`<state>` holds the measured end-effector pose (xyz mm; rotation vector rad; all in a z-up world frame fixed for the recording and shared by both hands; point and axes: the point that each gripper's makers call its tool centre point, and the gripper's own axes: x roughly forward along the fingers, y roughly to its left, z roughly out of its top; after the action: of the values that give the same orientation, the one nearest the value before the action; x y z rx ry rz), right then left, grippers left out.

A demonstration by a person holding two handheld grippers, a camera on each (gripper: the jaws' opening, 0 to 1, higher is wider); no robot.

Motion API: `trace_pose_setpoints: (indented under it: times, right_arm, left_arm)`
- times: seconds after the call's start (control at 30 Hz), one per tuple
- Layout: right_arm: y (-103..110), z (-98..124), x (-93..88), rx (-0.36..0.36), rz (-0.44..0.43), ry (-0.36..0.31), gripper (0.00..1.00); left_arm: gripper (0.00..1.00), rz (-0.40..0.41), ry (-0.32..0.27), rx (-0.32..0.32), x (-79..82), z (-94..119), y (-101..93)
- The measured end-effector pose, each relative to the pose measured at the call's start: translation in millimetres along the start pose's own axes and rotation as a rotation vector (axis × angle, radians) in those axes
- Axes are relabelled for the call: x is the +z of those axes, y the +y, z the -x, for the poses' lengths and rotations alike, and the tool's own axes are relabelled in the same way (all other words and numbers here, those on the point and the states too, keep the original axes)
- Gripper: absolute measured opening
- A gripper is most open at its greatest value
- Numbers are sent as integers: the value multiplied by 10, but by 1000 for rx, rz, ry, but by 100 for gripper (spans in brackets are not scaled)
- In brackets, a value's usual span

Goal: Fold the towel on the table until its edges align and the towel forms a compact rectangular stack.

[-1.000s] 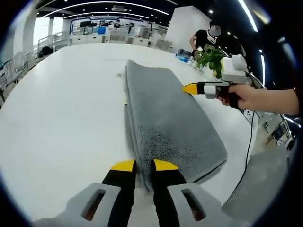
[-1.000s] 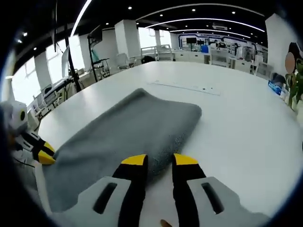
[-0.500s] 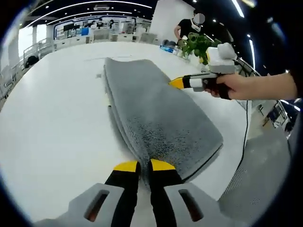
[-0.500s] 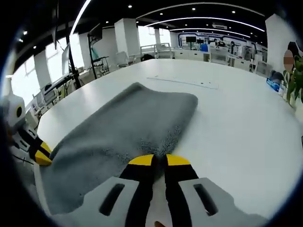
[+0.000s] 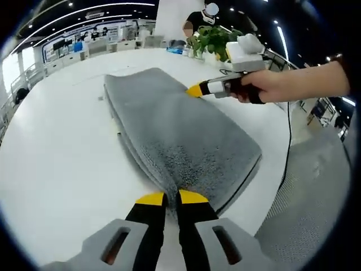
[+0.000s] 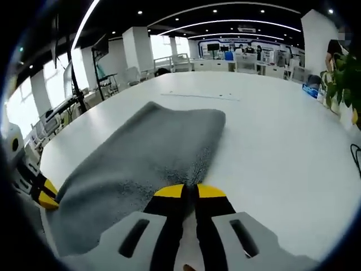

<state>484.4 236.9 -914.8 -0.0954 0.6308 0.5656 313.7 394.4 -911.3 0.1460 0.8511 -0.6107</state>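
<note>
The left gripper [image 5: 165,197] is pinched tight on the near end of the grey towel [image 5: 180,132], its 2 yellow tips pressed together over the layered edge just ahead of it. The right gripper [image 6: 189,191] is now clamped on the towel's long edge as well; 1 second ago its jaws stood apart over that edge, so both grips are now set. From the left gripper the towel runs away across the white table [image 5: 56,147] as a long folded strip, with several layers showing along its left side, and the right gripper comes in from the right, held in a hand [image 5: 268,84], its yellow tip touching the far long edge. Beyond that hand stand a green plant [image 5: 211,39] and a person. With both grippers holding cloth, the next fold looks ready to begin; I judge the strip needs at least 1 more fold to become a compact rectangle.
</note>
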Motion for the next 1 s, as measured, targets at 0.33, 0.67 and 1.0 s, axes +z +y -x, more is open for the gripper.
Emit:
trace_pose_setpoints:
  times: [0.33, 0.67, 1.0]
  right_arm:
    - [-25, 251, 30, -3, 58, 8, 9]
    - [38, 738, -143, 26, 76, 10, 13]
    - [190, 1102, -316, 40, 77, 16, 14]
  left_arm:
    - [7, -32, 0, 5, -1, -20, 6]
    - [8, -63, -18, 19, 2, -16, -52]
    - [19, -205, -62, 118, 84, 61, -21]
